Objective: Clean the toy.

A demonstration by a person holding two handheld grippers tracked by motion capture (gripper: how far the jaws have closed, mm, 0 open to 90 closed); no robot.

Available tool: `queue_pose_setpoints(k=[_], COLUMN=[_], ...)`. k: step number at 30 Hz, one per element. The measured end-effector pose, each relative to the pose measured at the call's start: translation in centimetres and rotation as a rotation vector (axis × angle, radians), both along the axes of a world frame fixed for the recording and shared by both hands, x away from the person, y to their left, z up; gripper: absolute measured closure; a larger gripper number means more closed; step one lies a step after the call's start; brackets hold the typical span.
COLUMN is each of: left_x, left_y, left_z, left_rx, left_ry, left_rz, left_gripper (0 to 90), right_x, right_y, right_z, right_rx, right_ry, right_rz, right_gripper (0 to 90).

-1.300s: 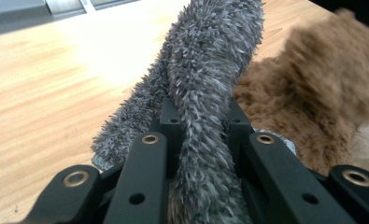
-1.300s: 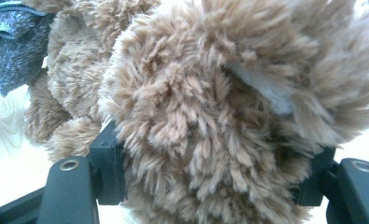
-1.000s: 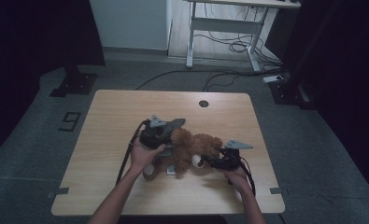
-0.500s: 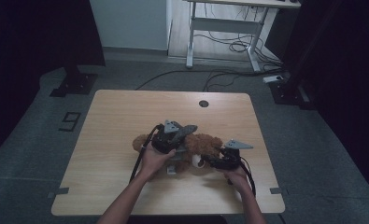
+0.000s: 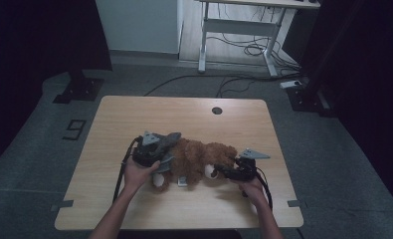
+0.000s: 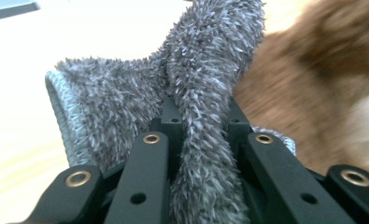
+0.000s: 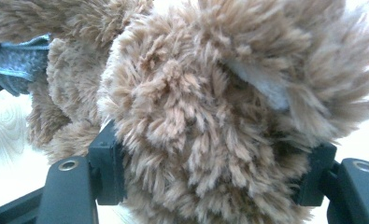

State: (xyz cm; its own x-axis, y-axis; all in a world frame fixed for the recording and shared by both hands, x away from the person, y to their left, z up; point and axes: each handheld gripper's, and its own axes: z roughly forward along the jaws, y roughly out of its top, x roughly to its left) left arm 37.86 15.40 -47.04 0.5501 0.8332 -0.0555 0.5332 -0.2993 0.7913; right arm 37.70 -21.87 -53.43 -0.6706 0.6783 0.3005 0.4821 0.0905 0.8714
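One brown plush toy [image 5: 199,158], one grey cloth [image 6: 126,98], two grippers.

Beyond the far edge of the wooden tabletop [image 5: 134,119], a white desk frame [image 5: 239,30] stands on grey floor [image 5: 45,149], black cables [image 5: 244,50] beneath it, a dark stand base [image 5: 79,89] far-left.
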Motion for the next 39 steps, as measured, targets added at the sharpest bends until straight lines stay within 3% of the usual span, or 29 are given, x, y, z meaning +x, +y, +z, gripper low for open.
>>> queue_pose_setpoints(k=[3, 10, 17, 20, 22, 23, 28, 32, 35, 39], left_x=[-0.2, 0.0, 0.5, 0.8, 0.6, 0.5, -0.1, 0.1, 0.5, 0.7], left_y=[1.7, 3.8, 5.1, 6.0, 5.8, 5.6, 3.6, 2.6, 1.4, 0.3], left_z=[-1.2, -2.2, -3.0, -3.5, -3.3, -2.9, -0.4, 0.3, -0.7, -3.0], left_rx=[-0.034, 0.011, 0.023, -0.02, -0.056, -0.095, -0.187, -0.31, -0.292, -0.224], left_ry=[0.029, 0.065, 0.115, 0.142, 0.137, 0.136, 0.076, 0.095, 0.131, 0.172], left_rz=[0.022, 0.073, 0.098, 0.093, 0.069, 0.049, 0.003, -0.04, -0.049, -0.049], left_gripper=[76.6, 76.5, 76.4, 76.3, 76.2, 76.3, 76.6, 76.6, 76.6, 76.5], right_x=[0.0, 0.1, 0.1, 0.1, 0.2, 0.2, 0.2, 0.3, 0.3, 0.3], right_y=[0.0, 0.0, -0.1, -0.2, -0.2, -0.2, -0.4, -0.4, -0.4, -0.4], right_z=[0.0, -0.1, -0.2, -0.2, -0.2, -0.2, -0.3, -0.4, -0.4, -0.4], right_rx=[0.004, 0.011, 0.017, 0.019, 0.022, 0.021, 0.026, 0.033, 0.032, 0.033], right_ry=[0.0, 0.003, 0.003, 0.006, 0.007, 0.006, 0.015, 0.018, 0.02, 0.02], right_rz=[0.0, -0.003, -0.003, -0.004, -0.004, -0.003, -0.009, -0.014, -0.016, -0.016], right_gripper=[30.0, 30.0, 30.0, 29.9, 29.9, 29.9, 29.9, 29.9, 29.9, 29.9])
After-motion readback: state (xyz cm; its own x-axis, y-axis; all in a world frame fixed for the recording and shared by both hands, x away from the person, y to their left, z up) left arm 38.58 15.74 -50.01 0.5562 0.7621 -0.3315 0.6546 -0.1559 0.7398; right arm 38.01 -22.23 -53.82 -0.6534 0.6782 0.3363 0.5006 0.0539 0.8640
